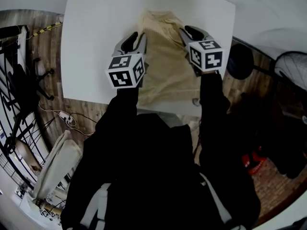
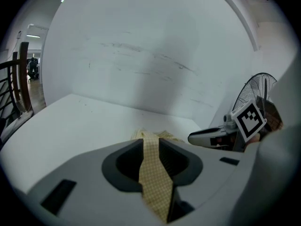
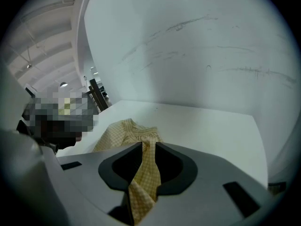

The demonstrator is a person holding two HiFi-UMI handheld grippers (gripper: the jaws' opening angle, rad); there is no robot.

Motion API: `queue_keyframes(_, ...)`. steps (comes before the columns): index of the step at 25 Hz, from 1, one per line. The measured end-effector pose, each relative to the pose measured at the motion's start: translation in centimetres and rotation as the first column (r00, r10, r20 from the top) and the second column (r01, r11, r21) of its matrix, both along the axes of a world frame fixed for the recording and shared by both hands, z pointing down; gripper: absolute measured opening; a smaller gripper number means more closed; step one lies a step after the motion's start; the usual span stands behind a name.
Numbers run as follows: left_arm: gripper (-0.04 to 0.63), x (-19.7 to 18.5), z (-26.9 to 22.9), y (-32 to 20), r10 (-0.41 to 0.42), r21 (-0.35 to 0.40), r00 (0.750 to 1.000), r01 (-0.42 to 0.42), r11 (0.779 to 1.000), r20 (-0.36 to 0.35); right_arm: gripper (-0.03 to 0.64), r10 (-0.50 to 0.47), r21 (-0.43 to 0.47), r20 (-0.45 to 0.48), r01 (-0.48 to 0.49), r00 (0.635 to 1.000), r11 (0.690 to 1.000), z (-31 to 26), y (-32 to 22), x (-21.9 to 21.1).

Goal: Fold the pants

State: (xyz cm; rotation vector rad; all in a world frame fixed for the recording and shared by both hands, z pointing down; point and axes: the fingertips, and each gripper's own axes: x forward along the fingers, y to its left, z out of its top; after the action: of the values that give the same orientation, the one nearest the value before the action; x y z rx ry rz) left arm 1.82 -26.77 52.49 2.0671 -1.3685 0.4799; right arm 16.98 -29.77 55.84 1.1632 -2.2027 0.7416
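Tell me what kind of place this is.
Likely an indoor workroom or lab: a white table holding the pants, wood-plank floor, a fan and an office chair.

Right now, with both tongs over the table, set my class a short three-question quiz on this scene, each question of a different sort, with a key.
1. True or false: the left tongs are shut on the yellow checked pants.
2. What do the right tongs hold? A) nothing B) pants fabric C) a towel
3. Fill in: the pants lie on a ____ table.
Key: 1 true; 2 B; 3 white.
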Motion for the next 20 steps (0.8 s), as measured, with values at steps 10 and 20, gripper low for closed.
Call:
queue_keyframes(10,0.094,-1.2,3.0,-4.0,0.013,-0.073,1.000,-0.014,0.997,-0.023,0.071,-0.025,-0.039,-0.005,0.025,1.000,0.999,2.4,-3.5,-1.5)
queue_keyframes(20,0.085,-0.6,4.9,-4.4,0.050,-0.152,0.997,-0.057,0.987,-0.051,0.046,-0.053,-0.094,-0.024,0.050,0.998,0.994,3.9,-3.6,-1.9)
